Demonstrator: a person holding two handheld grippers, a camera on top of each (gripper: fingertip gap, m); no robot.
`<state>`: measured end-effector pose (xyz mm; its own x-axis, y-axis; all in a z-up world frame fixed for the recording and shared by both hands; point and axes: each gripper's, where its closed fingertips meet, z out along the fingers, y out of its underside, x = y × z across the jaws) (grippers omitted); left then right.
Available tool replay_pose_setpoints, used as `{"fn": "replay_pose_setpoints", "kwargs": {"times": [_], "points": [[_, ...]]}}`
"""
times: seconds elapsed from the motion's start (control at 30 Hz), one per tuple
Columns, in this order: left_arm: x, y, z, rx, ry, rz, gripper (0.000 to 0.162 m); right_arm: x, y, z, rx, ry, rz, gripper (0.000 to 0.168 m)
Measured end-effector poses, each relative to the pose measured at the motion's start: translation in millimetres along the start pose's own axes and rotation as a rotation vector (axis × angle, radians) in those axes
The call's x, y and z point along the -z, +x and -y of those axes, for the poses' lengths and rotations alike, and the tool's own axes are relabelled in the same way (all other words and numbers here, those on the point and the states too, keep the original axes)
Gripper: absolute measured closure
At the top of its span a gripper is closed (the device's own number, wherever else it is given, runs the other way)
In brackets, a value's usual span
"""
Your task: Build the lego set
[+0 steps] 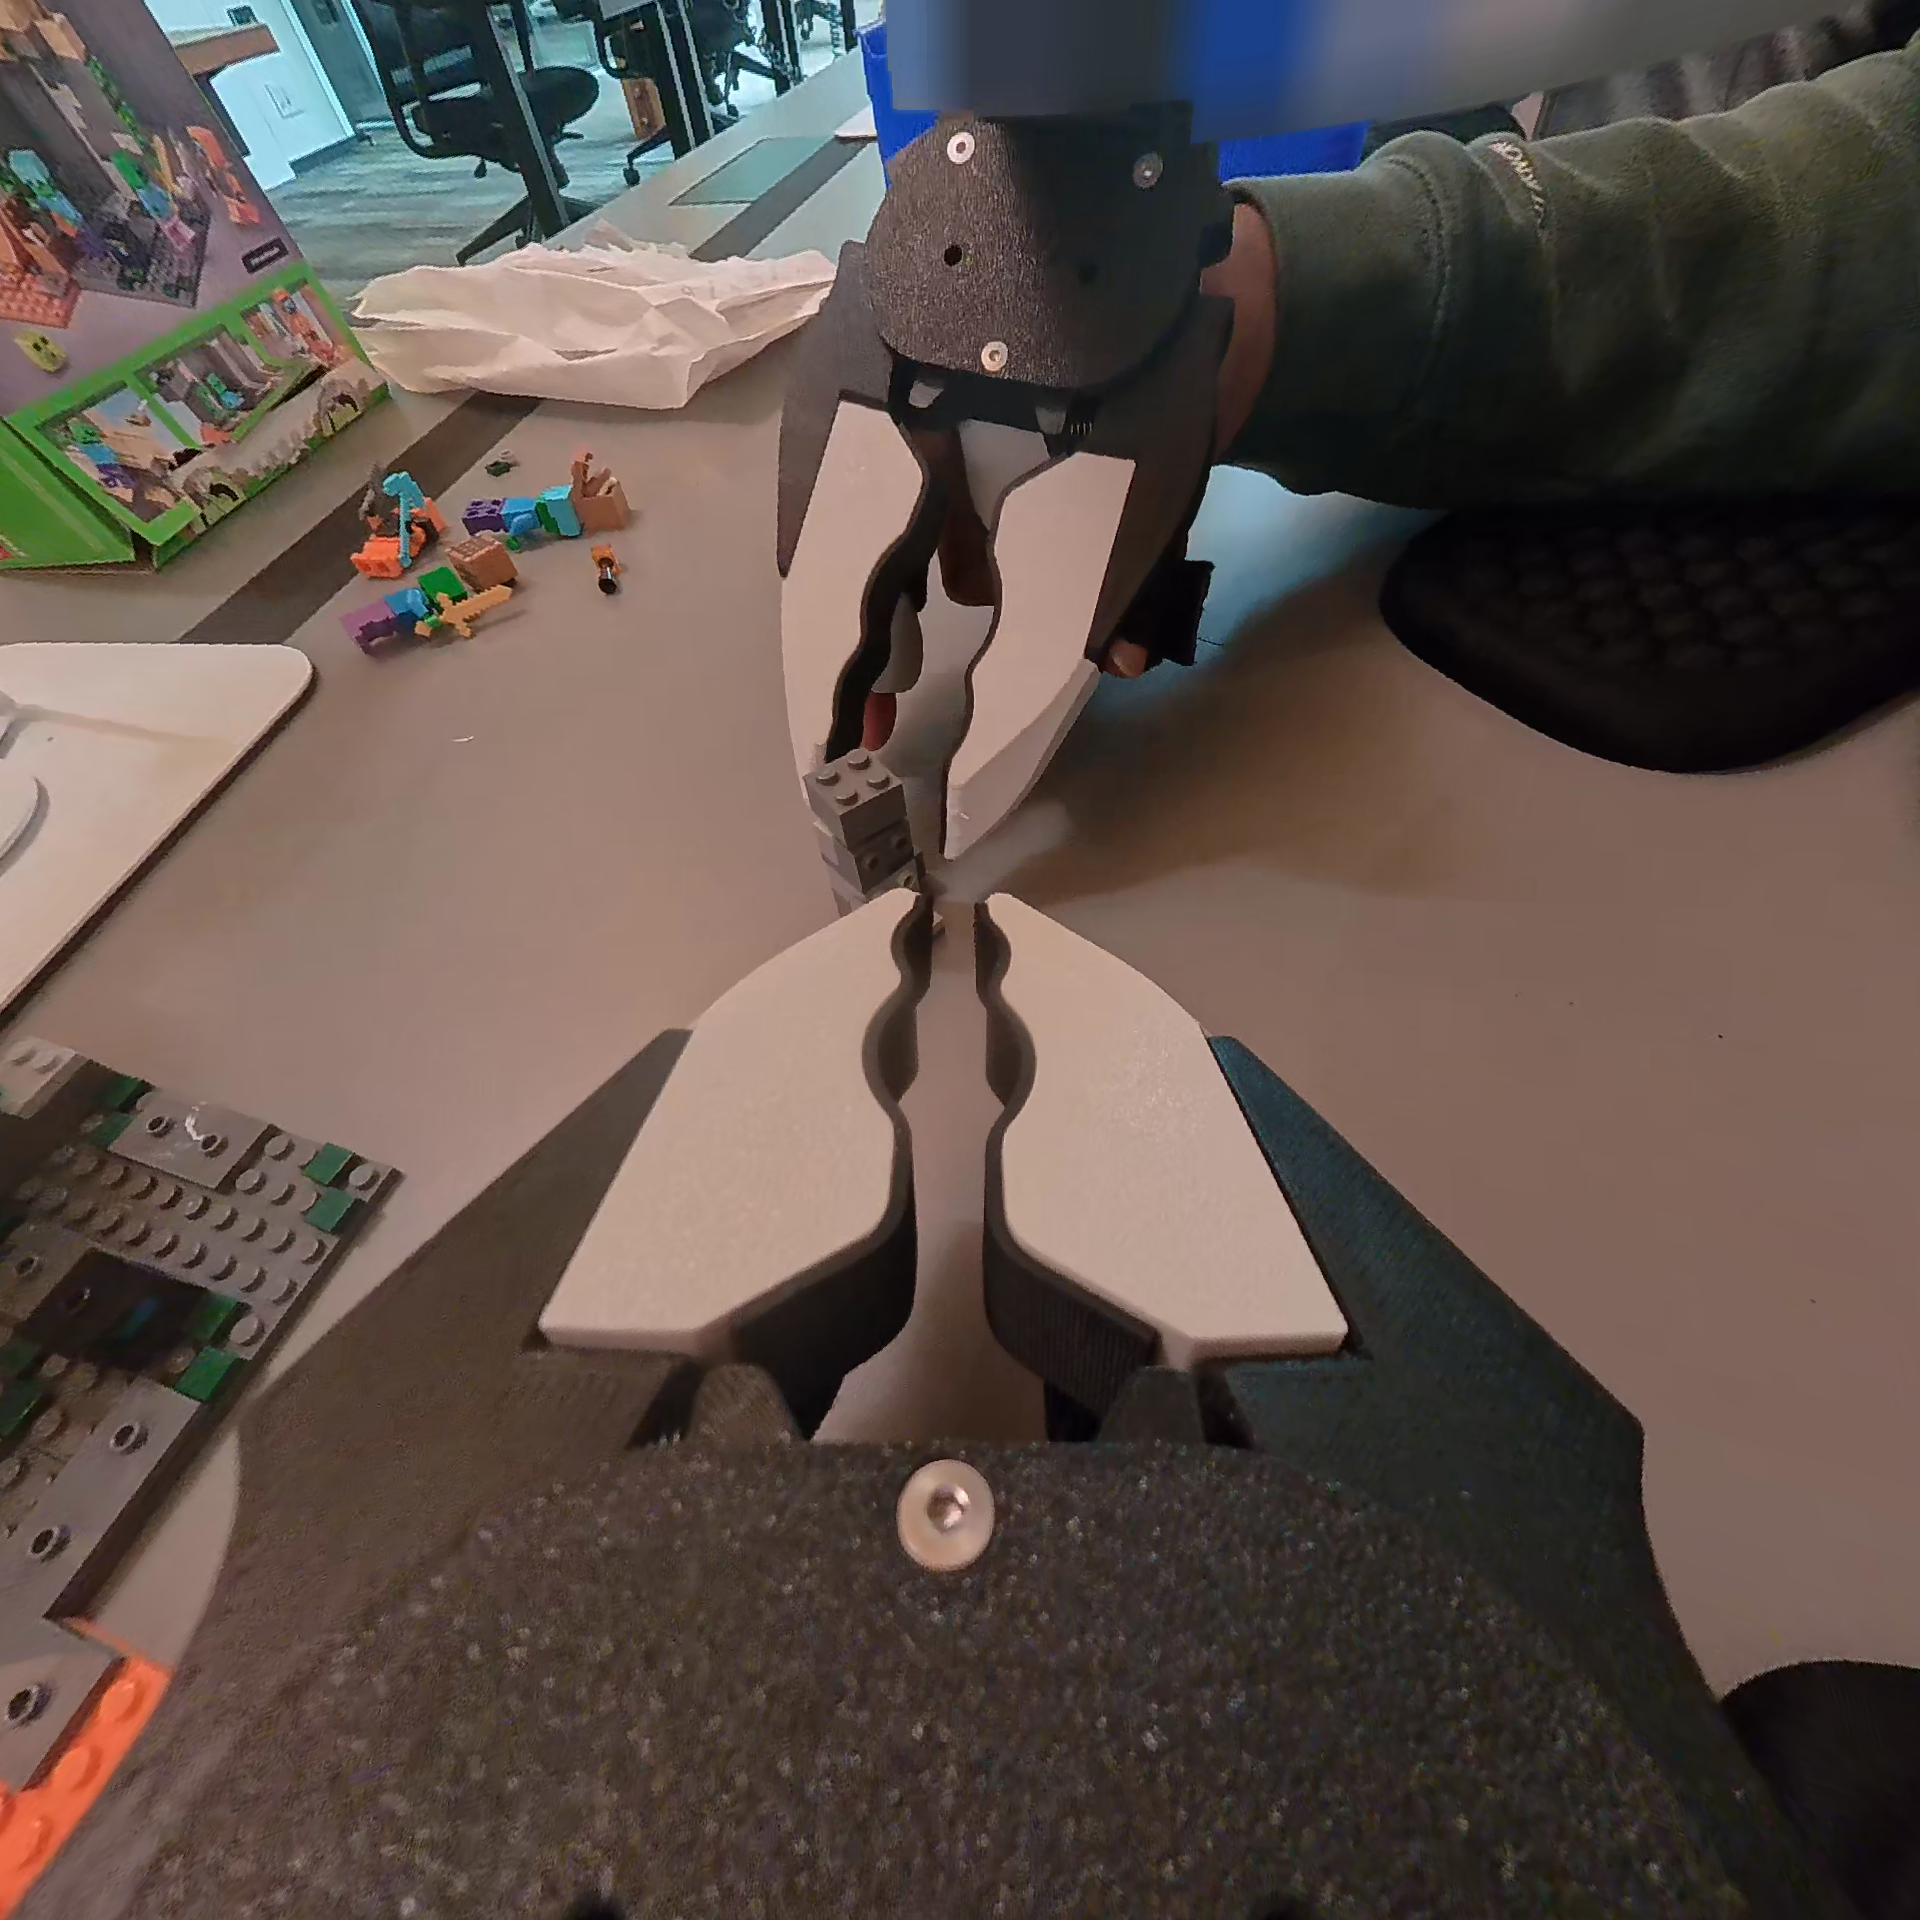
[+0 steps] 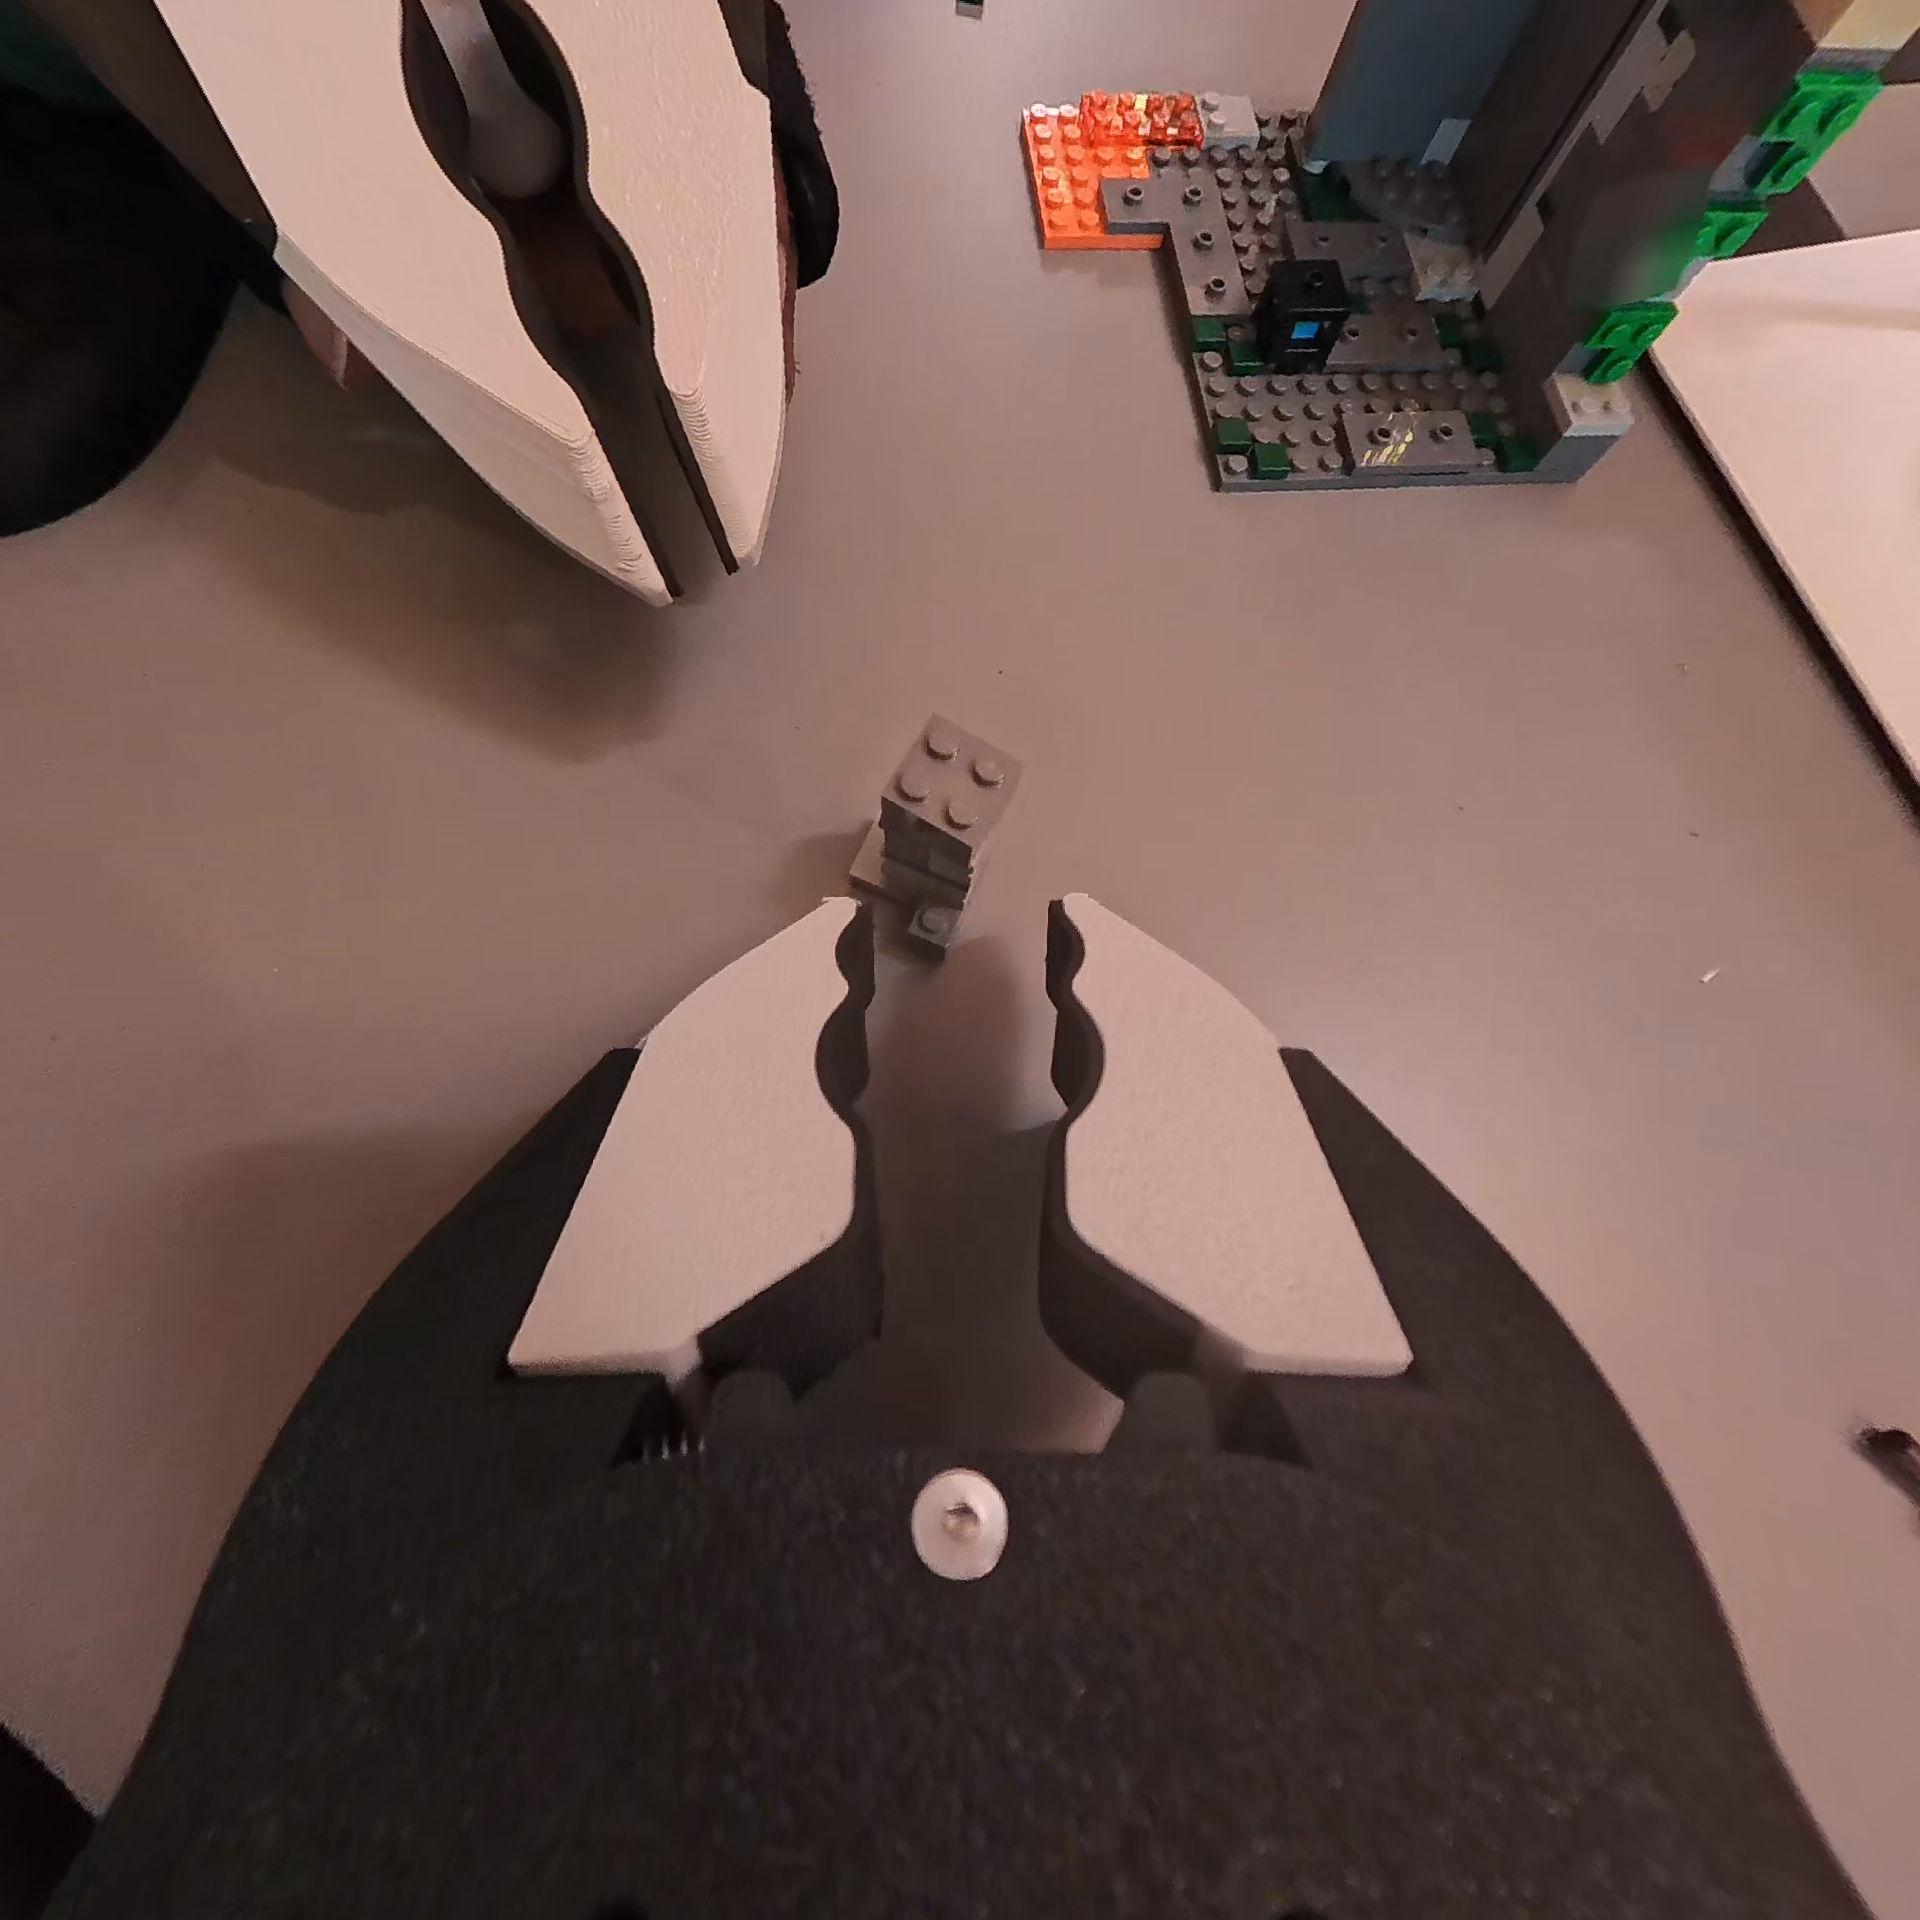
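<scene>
Meanwhile, grey brick stack (image 2: 940, 831) stands just beyond parted right tongs (image 2: 956, 914).

A grey table (image 1: 540, 894) carries all items. At the far left a crumpled white paper bag (image 1: 592, 317) lies flat on the table. A white board (image 1: 125, 758) with a rounded corner rests at the left edge; the right wrist view shows a white board (image 2: 1808, 457) at the right edge. Black office chairs (image 1: 499, 94) stand on the floor beyond the table. A black mesh chair seat (image 1: 1662, 634) sits at the right.
</scene>
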<state>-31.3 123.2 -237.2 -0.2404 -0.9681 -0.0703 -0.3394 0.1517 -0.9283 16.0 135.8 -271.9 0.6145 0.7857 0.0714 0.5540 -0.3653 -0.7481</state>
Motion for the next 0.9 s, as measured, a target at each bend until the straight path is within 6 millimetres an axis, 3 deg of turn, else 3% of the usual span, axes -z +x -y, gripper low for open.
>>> {"fn": "replay_pose_setpoints", "kwargs": {"times": [0.2, 0.53, 0.9], "points": [[-0.2, 0.1, -0.3, 0.000, -0.001, 0.000, 0.155, -0.1, 0.0, -1.7, 0.001, -0.011, 0.000, 0.139], [-0.5, 0.5, -0.7, -0.003, -0.004, 0.001, 0.155, -2.4, -2.9, -5.9, 0.027, -0.055, -0.007, 0.158], [-0.6, 0.5, -0.9, -0.003, -0.006, 0.001, 0.155, -2.6, -9.5, -5.1, 0.031, -0.057, 0.026, 0.160]]}}
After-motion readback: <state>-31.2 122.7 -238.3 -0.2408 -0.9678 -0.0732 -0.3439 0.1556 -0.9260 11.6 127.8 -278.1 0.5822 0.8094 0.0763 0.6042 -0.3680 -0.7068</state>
